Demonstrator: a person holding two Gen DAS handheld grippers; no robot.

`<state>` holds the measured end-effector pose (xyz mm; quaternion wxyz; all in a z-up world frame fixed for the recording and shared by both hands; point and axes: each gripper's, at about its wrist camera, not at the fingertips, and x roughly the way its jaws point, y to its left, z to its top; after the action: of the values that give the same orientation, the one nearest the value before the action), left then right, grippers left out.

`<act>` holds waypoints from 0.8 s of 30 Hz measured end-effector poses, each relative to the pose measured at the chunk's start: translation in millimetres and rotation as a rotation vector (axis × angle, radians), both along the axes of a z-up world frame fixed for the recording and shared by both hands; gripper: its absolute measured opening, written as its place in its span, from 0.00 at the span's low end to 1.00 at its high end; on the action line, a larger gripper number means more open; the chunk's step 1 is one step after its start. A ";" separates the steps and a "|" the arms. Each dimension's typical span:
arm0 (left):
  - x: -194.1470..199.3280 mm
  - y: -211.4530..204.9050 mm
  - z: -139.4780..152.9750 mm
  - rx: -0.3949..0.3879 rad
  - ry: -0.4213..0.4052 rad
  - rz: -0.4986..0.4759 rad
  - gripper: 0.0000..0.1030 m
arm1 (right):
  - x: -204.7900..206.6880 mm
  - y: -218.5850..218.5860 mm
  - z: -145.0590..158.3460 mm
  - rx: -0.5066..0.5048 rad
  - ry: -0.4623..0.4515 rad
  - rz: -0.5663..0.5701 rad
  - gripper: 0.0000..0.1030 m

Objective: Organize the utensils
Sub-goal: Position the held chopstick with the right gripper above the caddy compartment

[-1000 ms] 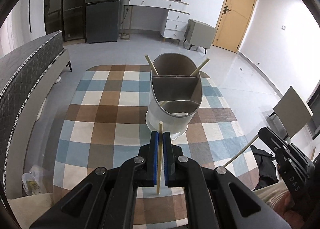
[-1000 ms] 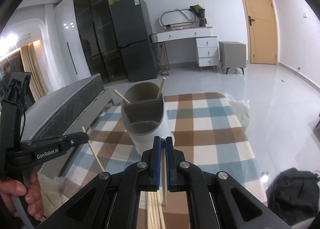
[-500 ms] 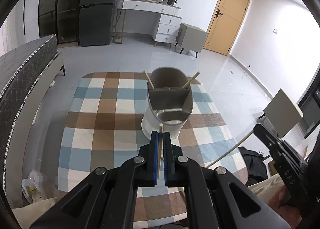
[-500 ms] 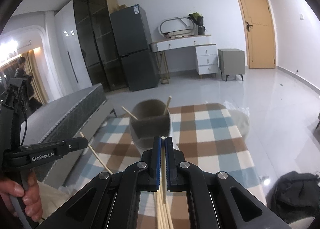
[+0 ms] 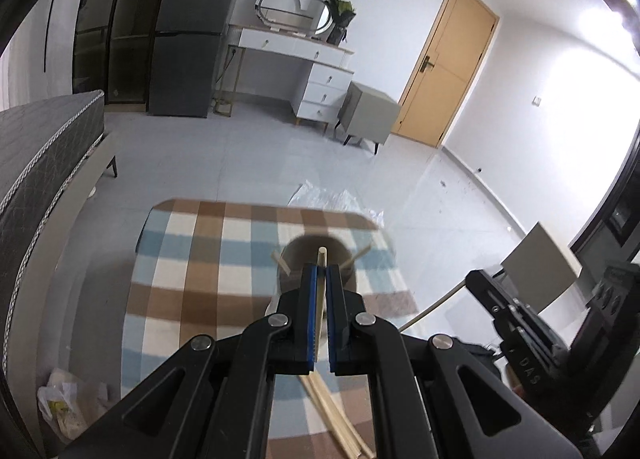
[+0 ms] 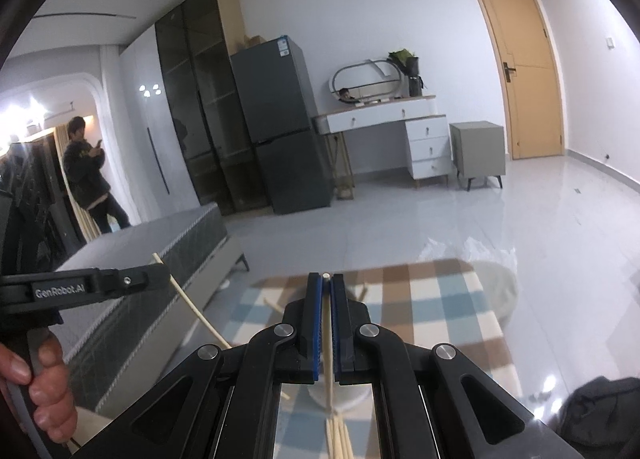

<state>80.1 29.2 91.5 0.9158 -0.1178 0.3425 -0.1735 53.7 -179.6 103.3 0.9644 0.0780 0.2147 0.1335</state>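
Observation:
My left gripper (image 5: 319, 271) is shut on a wooden chopstick (image 5: 321, 259) held upright, above the grey utensil holder (image 5: 296, 259) on the checked tablecloth (image 5: 208, 259). Two chopsticks lean in the holder's back compartment. My right gripper (image 6: 326, 283) is shut on another chopstick (image 6: 329, 339); the holder's white base (image 6: 352, 399) shows under its fingers. Several loose chopsticks (image 5: 332, 415) lie on the table near me; they also show in the right wrist view (image 6: 338, 435). The left gripper and its chopstick show at the left of the right wrist view (image 6: 188, 303).
The table stands in a room with a grey bed (image 5: 36, 163) at left, a dark fridge (image 6: 280, 131), a white dresser (image 6: 400, 131) and a wooden door (image 6: 520, 67). A person (image 6: 90, 175) stands far left. A black bag (image 6: 600, 411) lies on the floor at right.
Both grippers have risen and tilted up with their chopsticks. The holder now sits lower and smaller in both views, mostly hidden behind the fingers.

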 end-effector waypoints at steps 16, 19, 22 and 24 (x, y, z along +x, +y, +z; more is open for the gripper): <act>69.1 -11.1 33.6 -0.008 -0.038 0.006 0.00 | 69.3 -0.8 38.7 0.037 -0.077 0.027 0.03; 79.2 -12.9 30.8 0.005 -0.034 0.008 0.00 | 81.6 0.1 35.0 0.045 -0.071 0.029 0.03; 88.2 -15.6 23.5 0.018 -0.021 0.007 0.00 | 90.9 1.2 31.3 0.047 -0.060 0.031 0.03; 91.7 -16.6 20.2 0.022 -0.010 0.005 0.00 | 96.4 2.1 25.3 0.044 -0.047 0.027 0.03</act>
<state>171.8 12.6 111.7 0.9191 -0.1078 0.3396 -0.1682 150.0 -177.5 128.7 0.9653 0.0931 0.1901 0.1529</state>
